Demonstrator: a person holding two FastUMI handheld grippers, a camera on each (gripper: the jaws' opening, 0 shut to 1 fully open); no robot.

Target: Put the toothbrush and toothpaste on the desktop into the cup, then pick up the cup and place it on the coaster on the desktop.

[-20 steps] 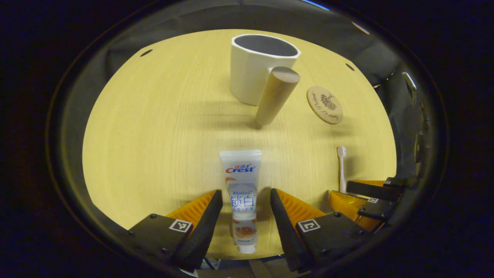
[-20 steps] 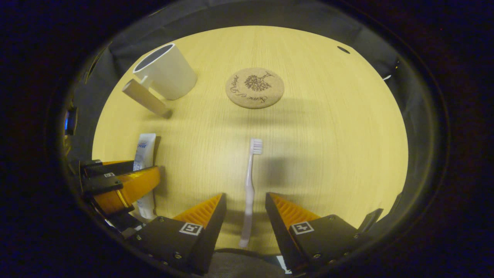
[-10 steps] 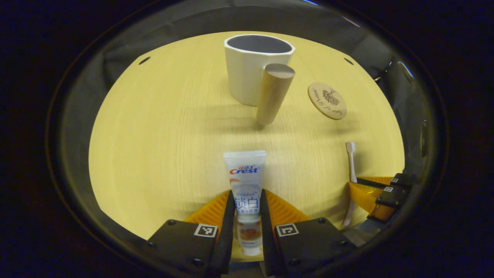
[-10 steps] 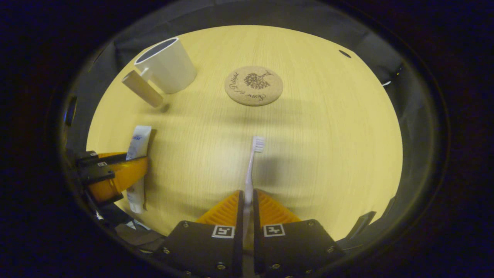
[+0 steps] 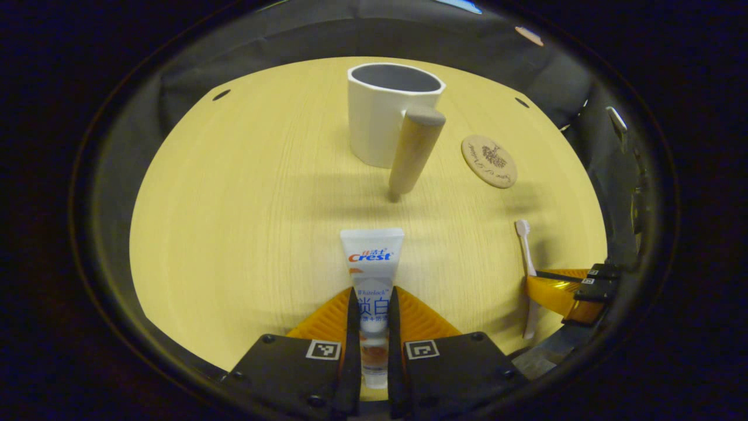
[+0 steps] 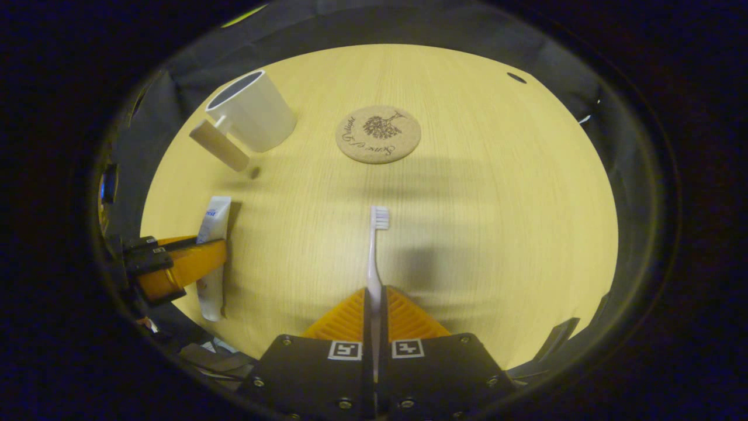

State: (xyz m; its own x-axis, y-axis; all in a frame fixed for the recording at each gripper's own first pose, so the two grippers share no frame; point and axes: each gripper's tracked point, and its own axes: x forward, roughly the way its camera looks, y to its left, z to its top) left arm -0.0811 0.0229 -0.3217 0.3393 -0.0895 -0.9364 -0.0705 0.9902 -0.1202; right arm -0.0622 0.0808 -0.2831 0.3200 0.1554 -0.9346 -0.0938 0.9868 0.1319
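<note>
Gripped lengthwise by left gripper (image 5: 371, 304), both fingers clamped on sides: one toothpaste (image 5: 372, 275), crimped end pointed toward cup (image 5: 388, 111), cap end half hidden btwn fingers. Pinched by right gripper (image 6: 374, 304): one toothbrush (image 6: 374, 248), bristles fwd toward coaster (image 6: 378, 134), handle end hidden. On desktop (image 5: 245, 193): one cup, one coaster, just apart.

Setting: staged recording booth, not a lived-in room. Evidence: round pale wood-grain desktop (image 6: 467, 193) with small dark holes near its rim at 10 and 2 o'clock in the left gripper view; black cloth wall (image 5: 304, 41) closing in all round; sparse bathroom props, namely cup (image 5: 383, 111) and cork coaster (image 6: 378, 134) toward 12 o'clock.
</note>
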